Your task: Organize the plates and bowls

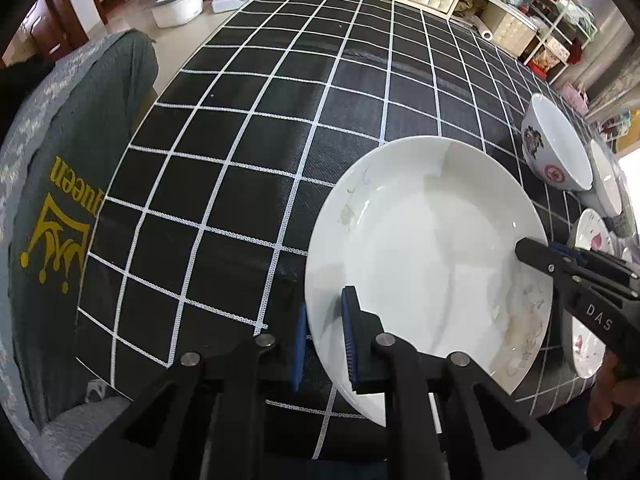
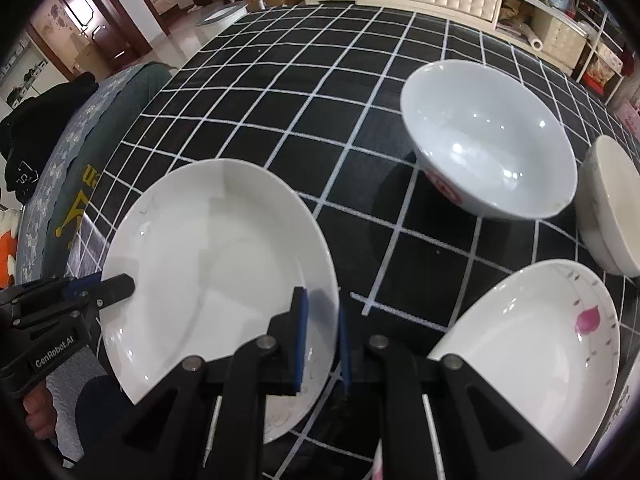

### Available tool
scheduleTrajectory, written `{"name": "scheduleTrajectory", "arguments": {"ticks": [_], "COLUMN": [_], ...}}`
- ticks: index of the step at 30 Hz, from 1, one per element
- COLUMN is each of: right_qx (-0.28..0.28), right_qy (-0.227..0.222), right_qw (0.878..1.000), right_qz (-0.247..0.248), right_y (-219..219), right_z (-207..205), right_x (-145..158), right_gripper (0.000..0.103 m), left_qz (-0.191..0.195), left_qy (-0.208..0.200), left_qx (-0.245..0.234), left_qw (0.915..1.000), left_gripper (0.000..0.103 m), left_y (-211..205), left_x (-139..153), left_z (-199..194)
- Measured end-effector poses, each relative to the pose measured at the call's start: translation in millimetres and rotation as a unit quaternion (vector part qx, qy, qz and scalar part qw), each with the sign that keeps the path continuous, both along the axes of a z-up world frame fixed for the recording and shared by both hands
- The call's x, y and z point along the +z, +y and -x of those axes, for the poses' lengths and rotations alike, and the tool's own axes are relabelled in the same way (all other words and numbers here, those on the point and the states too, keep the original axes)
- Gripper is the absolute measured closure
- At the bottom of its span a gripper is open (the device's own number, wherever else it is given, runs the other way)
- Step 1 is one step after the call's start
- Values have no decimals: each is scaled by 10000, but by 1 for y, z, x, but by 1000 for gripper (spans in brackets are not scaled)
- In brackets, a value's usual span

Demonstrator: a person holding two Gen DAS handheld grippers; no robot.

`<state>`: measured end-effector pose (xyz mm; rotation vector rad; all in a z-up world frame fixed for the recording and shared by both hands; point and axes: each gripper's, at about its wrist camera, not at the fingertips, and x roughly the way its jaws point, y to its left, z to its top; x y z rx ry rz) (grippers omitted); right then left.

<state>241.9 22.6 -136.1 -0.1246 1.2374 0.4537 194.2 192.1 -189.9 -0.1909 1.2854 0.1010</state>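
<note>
A white plate (image 1: 428, 264) sits near the front edge of a table under a black checked cloth (image 1: 280, 128). The plate holds no food; faint smears mark its surface close to the rim.

The left gripper (image 1: 324, 332) is clamped on the plate's left rim, one finger under the edge and one over it. The right gripper (image 2: 322, 332) is likewise clamped on the opposite rim, its fingers either side of the edge. Whether the plate is lifted off the cloth cannot be told.

A white bowl (image 2: 488, 140) with a red and floral pattern outside stands upright beyond the plate, apart from it, nothing in it. Just beside it on the right stands a plain white bowl (image 2: 612, 204); its contents cannot be seen. A flowered plate (image 2: 532, 356) lies in front of these, bare.
</note>
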Motion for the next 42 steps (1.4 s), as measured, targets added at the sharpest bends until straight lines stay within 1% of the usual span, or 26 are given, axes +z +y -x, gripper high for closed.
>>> {"name": "scheduleTrajectory", "arguments": {"ticks": [3, 7, 12, 17, 20, 21, 23, 25, 27, 30, 33, 37, 42], "right_qx": [-115, -219, -183, -159, -170, -199, -180, -150, -133, -82, -219, -492, -762], "right_qy": [-26, -154, -27, 68, 166, 183, 49, -107, -291, -535, -589, -610, -635], "right_qw": [9999, 9996, 9998, 9999, 9997, 9996, 9997, 9996, 9992, 9984, 9978, 9965, 9944], "right_qz": [-44, -96, -46, 7, -69, -126, -141, -223, -227, -138, -203, -305, -364], "right_y": [2, -2, 2, 5, 2, 0, -4, -10, -18, -32, -56, -89, -127], "right_z": [0, 2, -5, -7, -8, -7, -3, 4, 11, 23, 32, 38, 49], "right_x": [-1, 9, 5, -2, -2, 0, 9, 24, 38, 55, 64, 70, 72], "right_gripper": [86, 86, 86, 86, 86, 87, 87, 87, 87, 87, 87, 87, 87], "left_qz": [-49, 4, 146, 148, 97, 104, 91, -18, -201, -214, -193, -4, 209], "left_qy": [23, -57, -3, 22, 13, 7, -13, -115, -209, -385, -593, -780, -780], "left_qx": [-30, -39, 63, 114, 58, 52, 92, 141, 187, 182, 71, -282, -823], "left_qw": [10000, 10000, 9999, 9998, 9999, 9999, 9999, 9998, 9994, 9989, 9980, 9966, 9933], "left_gripper": [88, 88, 88, 89, 89, 89, 92, 93, 93, 93, 93, 93, 93], "left_y": [-3, -4, 0, 2, 1, 1, 2, 2, 3, -1, -17, -53, -103], "left_x": [2, 8, 5, -1, 0, 0, 3, 11, 23, 43, 63, 80, 81], "left_z": [2, 5, 6, 4, 3, 3, 4, 7, 14, 23, 30, 34, 29]}}
